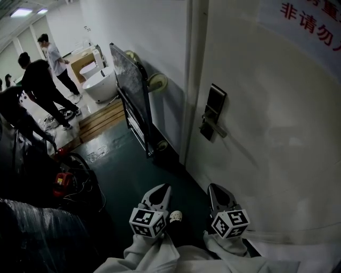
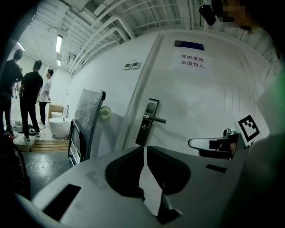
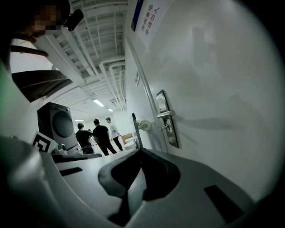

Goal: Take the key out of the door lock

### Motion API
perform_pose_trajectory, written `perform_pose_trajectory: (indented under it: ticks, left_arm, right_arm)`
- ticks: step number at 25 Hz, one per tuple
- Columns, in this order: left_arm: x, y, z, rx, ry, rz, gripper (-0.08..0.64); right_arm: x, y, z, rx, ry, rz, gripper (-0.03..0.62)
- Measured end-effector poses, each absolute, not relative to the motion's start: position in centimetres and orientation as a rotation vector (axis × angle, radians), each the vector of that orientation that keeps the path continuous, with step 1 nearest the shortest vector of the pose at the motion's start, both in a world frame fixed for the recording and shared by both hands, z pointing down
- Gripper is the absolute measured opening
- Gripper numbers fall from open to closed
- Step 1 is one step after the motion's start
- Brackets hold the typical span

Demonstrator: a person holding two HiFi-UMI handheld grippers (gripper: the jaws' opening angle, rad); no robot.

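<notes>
Well short of the door lock [image 1: 213,111], left gripper [image 1: 159,194] and right gripper [image 1: 217,193] hang with jaws together, empty; key too small to spot, extraction not started.

Pale sleeves [image 1: 146,255]; grey left tool [image 1: 161,193] and right tool [image 1: 217,192] bear black-and-white marker cubes [image 1: 146,221].

We see a white wall [image 1: 144,32] rising over a dark green floor [image 1: 128,170]. A grey panel on a black-framed cart [image 1: 130,90] stands close against the wall. Beyond it we note a white bathtub [image 1: 101,85], wooden planks [image 1: 101,120] lying just before it, and people [image 1: 40,85] standing near. A ceiling lamp [image 1: 21,11] glows at far left. The left gripper view shows white ceiling beams [image 2: 111,22]; the right gripper view, a grey washing machine [image 3: 58,122].
</notes>
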State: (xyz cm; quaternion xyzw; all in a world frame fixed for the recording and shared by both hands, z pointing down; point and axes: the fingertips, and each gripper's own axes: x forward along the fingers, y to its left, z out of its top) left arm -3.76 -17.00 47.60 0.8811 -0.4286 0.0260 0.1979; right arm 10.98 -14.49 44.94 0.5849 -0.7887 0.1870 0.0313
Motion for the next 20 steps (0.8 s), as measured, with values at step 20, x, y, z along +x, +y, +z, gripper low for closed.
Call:
perform_pose_trajectory:
  ticks: [20]
  left_arm:
    - [-1.2,-25.5,48.9,2.49,-0.936,0.045,0.031]
  right_arm:
    - [11.3,-21.3,45.8,1.931,-2.303,0.573,0.052]
